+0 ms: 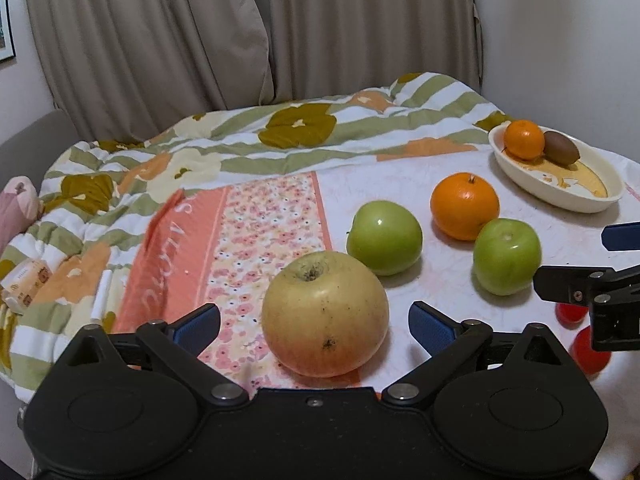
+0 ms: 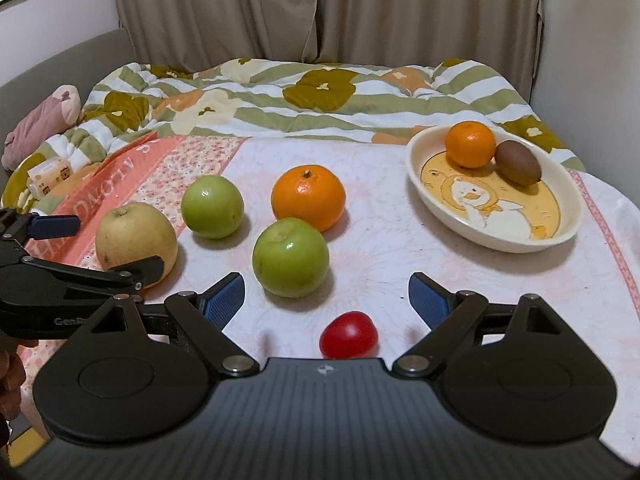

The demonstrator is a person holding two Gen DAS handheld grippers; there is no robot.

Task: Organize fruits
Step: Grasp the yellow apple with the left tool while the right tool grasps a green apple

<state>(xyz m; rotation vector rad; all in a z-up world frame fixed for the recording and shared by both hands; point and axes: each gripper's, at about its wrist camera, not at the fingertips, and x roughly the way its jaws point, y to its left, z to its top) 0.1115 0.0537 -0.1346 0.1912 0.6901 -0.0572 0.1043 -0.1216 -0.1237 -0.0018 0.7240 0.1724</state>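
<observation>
1. left tongs are spread wide with nothing gripped; the yellow apple sits right between the two blue pads, which look clear of its skin on both sides, so not a grab yet imo
2. right tongs are wide open too and empty; the red tomato lies on the bed between the fingers, close to the body, touching neither pad
3. rest of the fruit is loose on the white cloth: two green apples, and a big orange just behind the nearer one; the dish is off to the right, well apart, with a small orange and a kiwi touching in its far end
4. what could go wrong: the apple is nearly as wide as the gap, so a slightly off-centre close probably shoves it into the green apple behind it; round fruit on soft bedding likely rolls
5. tomato is small and smooth; too hard a squeeze could squash it or pop it out sideways
6. both tongs sit close together, so moving toward the dish at once risks a bump; fruit dropped in might also knock the kiwi
</observation>
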